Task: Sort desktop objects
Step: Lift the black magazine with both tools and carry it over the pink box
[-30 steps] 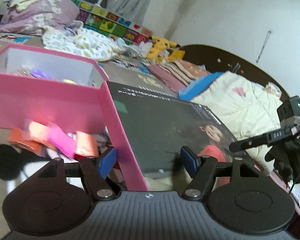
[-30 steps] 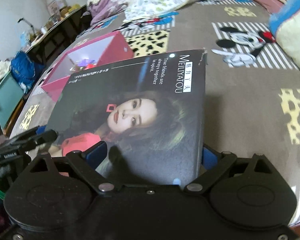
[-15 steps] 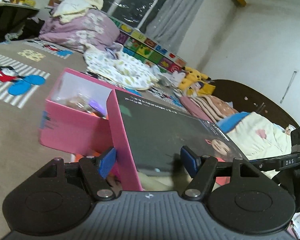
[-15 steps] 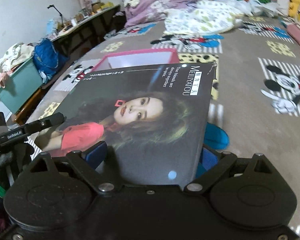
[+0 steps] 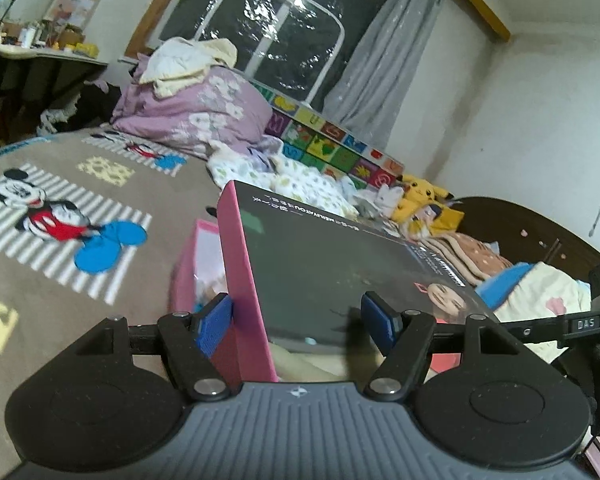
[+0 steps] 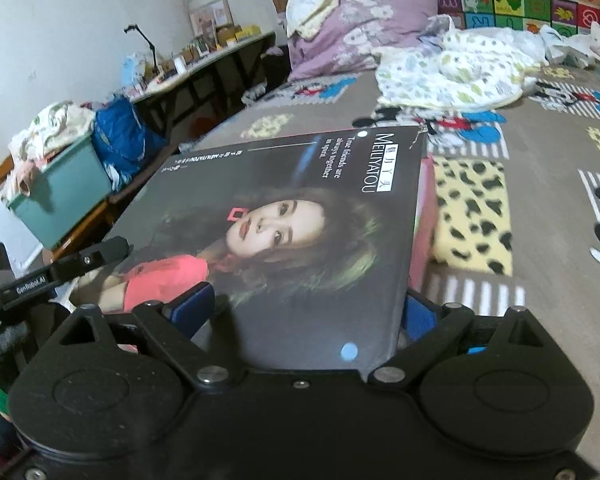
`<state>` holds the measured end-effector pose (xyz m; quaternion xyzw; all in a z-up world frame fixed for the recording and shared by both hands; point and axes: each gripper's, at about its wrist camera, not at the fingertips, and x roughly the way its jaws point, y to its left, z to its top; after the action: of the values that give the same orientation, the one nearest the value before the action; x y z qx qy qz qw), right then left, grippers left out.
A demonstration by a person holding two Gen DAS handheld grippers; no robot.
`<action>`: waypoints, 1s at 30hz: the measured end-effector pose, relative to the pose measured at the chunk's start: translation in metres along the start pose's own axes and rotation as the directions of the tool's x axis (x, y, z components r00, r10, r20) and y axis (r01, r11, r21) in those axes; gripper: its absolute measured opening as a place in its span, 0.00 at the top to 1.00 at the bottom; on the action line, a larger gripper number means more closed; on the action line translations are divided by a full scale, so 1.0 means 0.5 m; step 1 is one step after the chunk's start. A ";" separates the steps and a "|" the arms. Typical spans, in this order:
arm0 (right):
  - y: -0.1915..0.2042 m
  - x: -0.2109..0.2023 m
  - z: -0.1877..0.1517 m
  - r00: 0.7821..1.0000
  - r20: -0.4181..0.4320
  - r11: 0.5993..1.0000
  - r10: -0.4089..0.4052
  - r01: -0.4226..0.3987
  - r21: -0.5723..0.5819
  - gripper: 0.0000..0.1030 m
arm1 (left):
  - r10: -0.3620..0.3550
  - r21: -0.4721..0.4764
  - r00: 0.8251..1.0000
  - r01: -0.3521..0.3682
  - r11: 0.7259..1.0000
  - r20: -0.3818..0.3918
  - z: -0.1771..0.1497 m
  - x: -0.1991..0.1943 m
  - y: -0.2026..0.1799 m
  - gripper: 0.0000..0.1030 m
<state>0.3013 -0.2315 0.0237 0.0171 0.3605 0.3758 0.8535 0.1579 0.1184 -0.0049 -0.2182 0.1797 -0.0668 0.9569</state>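
Box lid point(image 6: 300, 240) clamped by both hand-held grippers; pink box point(image 5: 198, 264) shows only from left.

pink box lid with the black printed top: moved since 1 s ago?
Yes. The lid, held between both tools, has risen off the pink box: a second ago the box filled the left wrist view behind it, now it sits small and low beside it.

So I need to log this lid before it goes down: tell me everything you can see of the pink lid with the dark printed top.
The box lid is a flat, cardboard-looking rectangle with pink side walls and a glossy dark top showing a portrait and "MEILIYATOU" lettering. It is tilted in the air over the open pink box. The left gripper straddles one pink wall, the right gripper the opposite edge; whether the pads press cannot be told.
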 end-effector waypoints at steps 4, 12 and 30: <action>0.018 0.029 0.030 1.000 0.025 1.000 0.006 -0.007 0.004 0.06 | 0.006 -0.004 1.000 -0.006 1.000 0.016 0.028 0.019 0.033 0.32; 0.026 0.095 0.066 0.999 0.040 1.000 -0.006 0.006 0.017 0.06 | 0.010 0.009 1.000 -0.010 1.000 0.021 0.062 0.071 0.083 0.32; 0.003 0.173 0.108 0.995 0.063 0.994 -0.074 0.068 0.085 0.06 | -0.022 -0.073 0.999 0.019 0.997 -0.046 0.076 0.217 0.168 0.30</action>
<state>0.3738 -0.1607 0.0122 0.0520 0.3478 0.3293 0.8763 0.2767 0.1860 -0.0443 -0.2529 0.2020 -0.0752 0.9432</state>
